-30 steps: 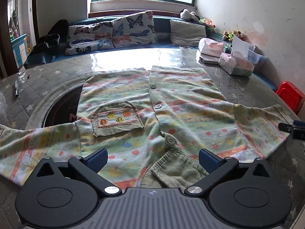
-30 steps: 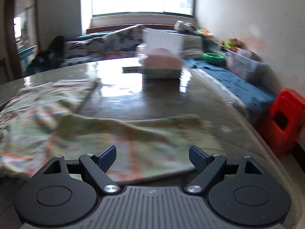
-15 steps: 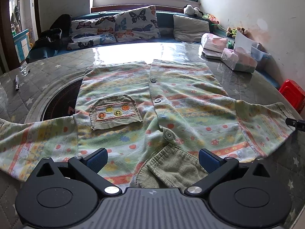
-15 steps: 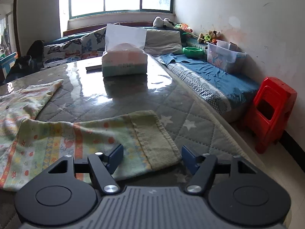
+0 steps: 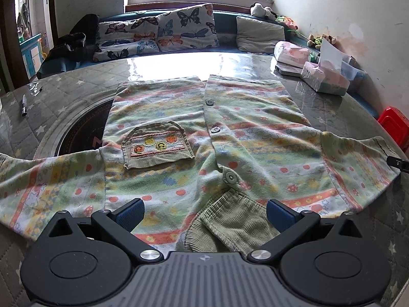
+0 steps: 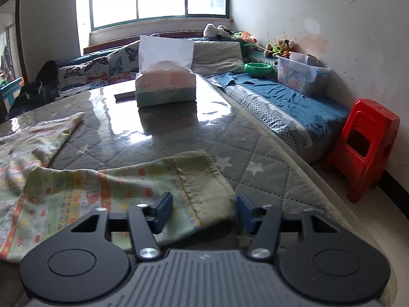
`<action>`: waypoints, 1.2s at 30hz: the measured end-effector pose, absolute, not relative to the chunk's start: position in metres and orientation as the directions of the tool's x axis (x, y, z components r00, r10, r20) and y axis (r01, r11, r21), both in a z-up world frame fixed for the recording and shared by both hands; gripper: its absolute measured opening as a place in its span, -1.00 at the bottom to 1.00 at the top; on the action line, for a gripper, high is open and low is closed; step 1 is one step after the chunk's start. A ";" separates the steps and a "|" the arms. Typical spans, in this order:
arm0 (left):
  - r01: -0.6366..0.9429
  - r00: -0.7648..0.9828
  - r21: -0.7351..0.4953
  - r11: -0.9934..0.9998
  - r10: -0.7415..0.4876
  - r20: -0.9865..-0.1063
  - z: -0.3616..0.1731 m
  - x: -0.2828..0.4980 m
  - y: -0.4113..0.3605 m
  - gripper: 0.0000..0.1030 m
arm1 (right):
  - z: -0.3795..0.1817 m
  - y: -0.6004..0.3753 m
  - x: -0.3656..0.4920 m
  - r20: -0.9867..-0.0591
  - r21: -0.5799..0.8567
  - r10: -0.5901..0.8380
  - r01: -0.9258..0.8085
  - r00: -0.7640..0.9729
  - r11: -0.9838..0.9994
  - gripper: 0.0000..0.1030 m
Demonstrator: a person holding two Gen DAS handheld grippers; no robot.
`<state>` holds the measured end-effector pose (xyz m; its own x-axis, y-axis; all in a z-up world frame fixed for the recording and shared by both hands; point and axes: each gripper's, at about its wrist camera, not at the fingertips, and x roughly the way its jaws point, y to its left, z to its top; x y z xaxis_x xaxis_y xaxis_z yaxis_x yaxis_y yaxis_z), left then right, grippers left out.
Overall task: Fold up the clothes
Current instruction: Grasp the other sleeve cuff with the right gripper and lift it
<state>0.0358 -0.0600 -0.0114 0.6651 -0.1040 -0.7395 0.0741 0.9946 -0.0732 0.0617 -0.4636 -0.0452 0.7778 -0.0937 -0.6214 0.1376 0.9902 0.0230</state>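
A child's striped, patterned cardigan [image 5: 179,133] lies flat and buttoned on the table, sleeves spread to both sides, with a small pocket [image 5: 156,148] on its front. My left gripper [image 5: 204,213] is open, low over the ribbed green collar [image 5: 230,225] at the near edge. My right gripper [image 6: 203,208] is open, its jaws either side of the ribbed cuff [image 6: 204,179] of the right sleeve [image 6: 102,192]. The right gripper's tip also shows in the left wrist view [image 5: 397,163] at the sleeve end.
A tissue box [image 6: 165,87] and a flat dark item stand on the glossy quilted table [image 6: 179,128] beyond the sleeve. A pen [image 5: 23,105] lies at far left. A red stool [image 6: 365,148] stands off the table's right edge. A cushioned bench runs behind.
My right gripper has moved forward onto the sleeve cuff and its jaws have narrowed around it. My left gripper has risen slightly, staying open over the collar.
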 end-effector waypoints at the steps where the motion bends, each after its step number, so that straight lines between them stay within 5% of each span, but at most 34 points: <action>1: 0.073 0.665 -0.074 0.995 -0.104 -0.740 -0.012 0.036 -0.060 1.00 | -0.045 -0.463 0.061 -0.621 0.029 -0.087 0.134 0.779 0.991 -0.26; 7: 0.067 0.667 -0.077 0.995 -0.102 -0.738 -0.010 0.036 -0.057 1.00 | -0.041 -0.457 0.057 -0.607 0.085 -0.036 0.110 0.794 0.990 -0.58; 14: 0.057 0.667 -0.084 0.995 -0.100 -0.738 -0.010 0.035 -0.053 1.00 | -0.019 -0.436 0.050 -0.557 0.190 0.091 0.021 0.826 0.982 -0.70; 23: 0.043 0.680 -0.095 0.995 -0.099 -0.726 -0.007 0.032 -0.043 1.00 | 0.019 -0.395 0.050 -0.477 0.280 0.245 -0.118 0.844 0.953 -0.78; 36: -0.010 0.710 -0.150 0.989 -0.099 -0.697 -0.003 0.022 -0.003 1.00 | 0.074 -0.278 0.068 -0.417 0.226 0.449 -0.388 0.791 0.894 -0.79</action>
